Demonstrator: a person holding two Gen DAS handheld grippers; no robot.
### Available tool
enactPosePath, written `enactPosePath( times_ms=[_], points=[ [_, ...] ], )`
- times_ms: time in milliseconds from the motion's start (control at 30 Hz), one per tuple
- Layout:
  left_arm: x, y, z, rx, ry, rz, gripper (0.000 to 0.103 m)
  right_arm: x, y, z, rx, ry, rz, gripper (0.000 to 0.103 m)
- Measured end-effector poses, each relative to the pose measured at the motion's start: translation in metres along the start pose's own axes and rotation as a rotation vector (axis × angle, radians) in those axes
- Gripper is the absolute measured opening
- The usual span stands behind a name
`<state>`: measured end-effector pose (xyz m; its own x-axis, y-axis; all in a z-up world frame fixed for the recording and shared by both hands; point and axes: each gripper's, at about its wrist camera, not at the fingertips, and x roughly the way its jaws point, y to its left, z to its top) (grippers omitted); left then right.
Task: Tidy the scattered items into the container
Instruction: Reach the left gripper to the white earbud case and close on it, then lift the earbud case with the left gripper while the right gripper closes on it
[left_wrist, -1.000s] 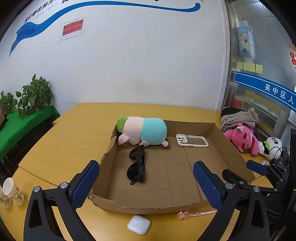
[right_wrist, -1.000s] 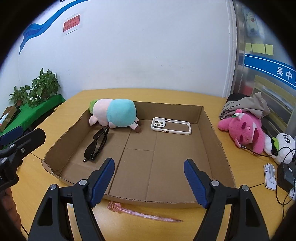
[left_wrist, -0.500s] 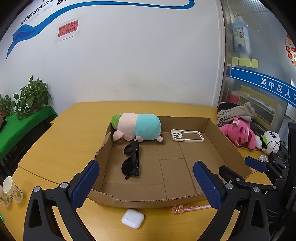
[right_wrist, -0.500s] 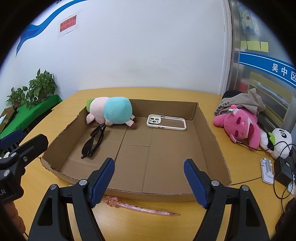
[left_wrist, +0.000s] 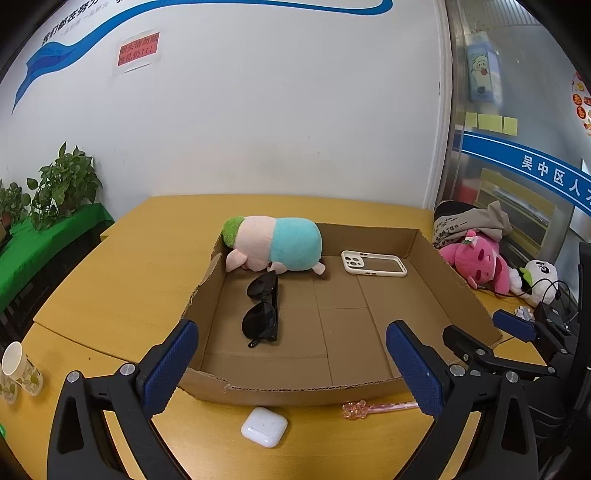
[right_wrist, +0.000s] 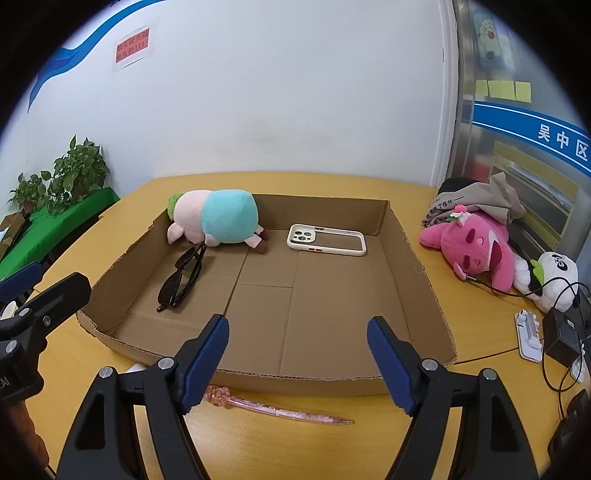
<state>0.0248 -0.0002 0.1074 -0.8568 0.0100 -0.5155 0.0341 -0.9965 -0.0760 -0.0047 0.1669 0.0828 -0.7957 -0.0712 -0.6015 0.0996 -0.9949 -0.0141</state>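
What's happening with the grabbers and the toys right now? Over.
Left gripper and right gripper open, empty. White earbuds case and pink glitter pen outside brown cardboard tray. Nothing blocking.

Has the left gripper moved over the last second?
Yes. The left gripper has drawn back from the cardboard box; more table and the earbud case now show.
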Motion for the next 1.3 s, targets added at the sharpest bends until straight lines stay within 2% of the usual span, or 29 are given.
enactPosePath(
  times_ms=[133,233,367,600,700,800,867,933,1033,1300],
  points=[
    [0.004,0.009,-0.006,-0.003,0.027,-0.004,0.103,0.002,-0.001,-0.005,-0.009,0.016,0.016,0.077],
    [0.009,0.016,-0.017,0.008,0.069,-0.015,0.103,0.002,-0.002,-0.011,-0.025,0.033,0.103,0.077],
    [0.024,0.024,-0.040,0.063,0.156,-0.047,0.103,0.006,0.000,-0.023,-0.045,0.063,0.158,0.077],
    [0.072,0.037,-0.077,0.074,0.299,-0.044,0.103,0.014,-0.001,-0.042,-0.038,0.122,0.162,0.077],
    [0.089,0.038,-0.085,0.070,0.342,-0.078,0.101,0.014,-0.005,-0.045,-0.037,0.130,0.153,0.077],
    [0.106,0.038,-0.093,0.074,0.400,-0.093,0.086,0.014,-0.010,-0.047,-0.032,0.139,0.147,0.077],
    [0.112,0.040,-0.098,0.068,0.429,-0.091,0.066,0.014,-0.012,-0.049,-0.028,0.144,0.142,0.077],
    [0.112,0.039,-0.100,0.083,0.425,-0.094,0.064,0.015,-0.013,-0.050,-0.025,0.153,0.145,0.077],
    [0.110,0.036,-0.102,0.108,0.425,-0.117,0.051,0.016,-0.010,-0.053,-0.032,0.165,0.158,0.077],
    [0.082,0.028,-0.115,0.249,0.426,-0.240,0.048,0.016,0.019,-0.059,-0.106,0.203,0.292,0.077]
  ],
)
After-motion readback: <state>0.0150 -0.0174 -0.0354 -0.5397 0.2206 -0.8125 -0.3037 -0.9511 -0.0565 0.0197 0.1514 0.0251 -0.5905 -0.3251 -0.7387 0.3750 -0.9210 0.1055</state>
